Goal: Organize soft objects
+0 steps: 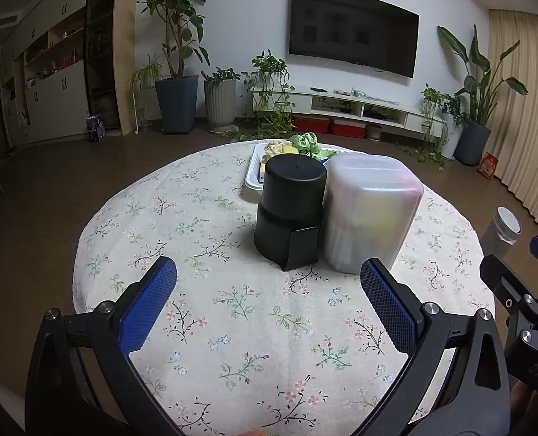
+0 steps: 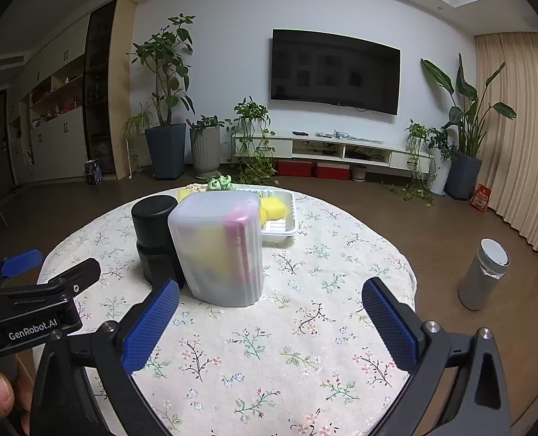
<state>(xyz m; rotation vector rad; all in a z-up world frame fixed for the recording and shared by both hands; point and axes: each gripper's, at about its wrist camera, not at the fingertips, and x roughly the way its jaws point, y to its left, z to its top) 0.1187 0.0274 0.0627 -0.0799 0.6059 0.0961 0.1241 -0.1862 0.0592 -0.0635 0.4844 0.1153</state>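
**Two tools over a round surface**

Left tool point(image 1: 269, 283) and right tool point(image 2: 270, 301): fingers spread apart, holding nothing, above the near half of the floral surface point(image 1: 232, 327), which lies bare to its near edge. At centre, a black canister point(image 1: 290, 210) touches a frosted box point(image 2: 218, 250). Behind them, a white tray point(image 2: 280, 227) holds yellow sponges point(image 2: 272, 206) and a green cloth point(image 1: 307, 143) near the far edge. A grey bottle point(image 2: 483, 274) stands beyond the right edge.
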